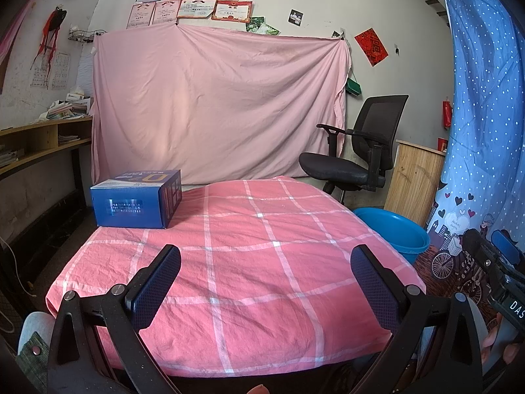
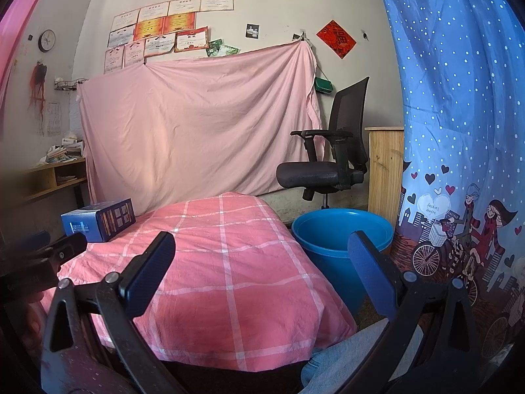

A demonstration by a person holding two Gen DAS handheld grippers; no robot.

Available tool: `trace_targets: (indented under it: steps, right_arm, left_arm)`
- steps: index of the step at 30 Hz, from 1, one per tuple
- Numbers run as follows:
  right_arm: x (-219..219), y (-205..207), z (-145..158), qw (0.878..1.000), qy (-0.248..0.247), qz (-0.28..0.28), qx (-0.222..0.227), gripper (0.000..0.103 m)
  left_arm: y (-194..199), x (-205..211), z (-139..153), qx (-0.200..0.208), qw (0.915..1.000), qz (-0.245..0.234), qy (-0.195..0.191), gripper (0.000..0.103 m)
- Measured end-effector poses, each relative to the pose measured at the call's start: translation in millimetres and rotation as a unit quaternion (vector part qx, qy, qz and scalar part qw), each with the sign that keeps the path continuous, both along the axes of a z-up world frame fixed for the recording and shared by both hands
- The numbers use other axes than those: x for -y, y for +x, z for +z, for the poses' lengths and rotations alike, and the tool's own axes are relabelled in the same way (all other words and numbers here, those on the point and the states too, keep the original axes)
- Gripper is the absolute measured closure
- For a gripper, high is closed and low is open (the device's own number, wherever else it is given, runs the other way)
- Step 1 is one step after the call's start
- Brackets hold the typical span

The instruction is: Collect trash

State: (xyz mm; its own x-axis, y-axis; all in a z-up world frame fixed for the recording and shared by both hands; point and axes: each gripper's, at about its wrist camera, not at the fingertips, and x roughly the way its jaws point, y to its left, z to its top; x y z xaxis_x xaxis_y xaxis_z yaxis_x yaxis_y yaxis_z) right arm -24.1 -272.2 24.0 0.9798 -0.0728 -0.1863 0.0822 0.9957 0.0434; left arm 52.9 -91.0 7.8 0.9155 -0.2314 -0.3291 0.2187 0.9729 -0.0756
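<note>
**Two open grippers wait over a checked table, blue box at the far corner**

A person holds two black two-finger grippers at the near edge of a table draped in a pink cloth with white checks (image 1: pixel 262 229). The left gripper (image 1: pixel 265 282) has its dark blue padded fingers (image 1: pixel 157 285) spread wide apart with nothing between them, and the right gripper (image 2: pixel 262 272) stands the same way, wide and holding nothing.

The only loose item on the cloth is a blue rectangular cardboard box (image 1: pixel 136 202), which lies at the far left corner, well apart from both grippers. The left wrist view shows its long printed front and its light top; the right wrist view catches mostly its patterned end panel.

A round blue plastic bucket (image 2: pixel 341 229) stands on the floor just beside the table's right edge. The right wrist view looks down into its open mouth, while the left wrist view shows only part of its rim past the cloth.

Behind the table a pale pink sheet (image 1: pixel 216 98) hangs across the far wall, with a black mesh office chair (image 1: pixel 361 151) to its right. A blue dotted curtain with cartoon cyclists (image 2: pixel 459 131) fills the right side and dominates the right wrist view. Only the left wrist view shows the right gripper at its right edge; the right wrist view shows the left gripper's dark body, blurred, at its left edge.
</note>
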Motion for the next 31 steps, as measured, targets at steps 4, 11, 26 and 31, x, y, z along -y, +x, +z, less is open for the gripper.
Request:
trace_targets:
  steps: [4,11,26,31]
  right_arm:
    - [-1.2,-0.1,-0.4,1.000,0.000,0.000,0.000,0.000]
    - [-2.6,-0.2,-0.8,1.000,0.001,0.000,-0.001,0.000]
    - [-6.6,0.9,-2.7,1.000,0.000,0.003,-0.003,0.000]
    - [-5.8,2.4,-2.7,1.000,0.000,0.004,-0.007,0.000]
  left_arm:
    - [0.2,-0.3,-0.4,-0.001,1.0000,0.000,0.001,0.002]
    - [-0.4,-1.2,-0.2,0.001,1.0000,-0.001,0.003,0.002]
    - [2.2,-18.7,-5.7,-0.001,0.9995,0.021,0.022,0.002]
    - [4.4,-21.1,-5.9,-0.004,0.9995,0.022,0.021,0.002]
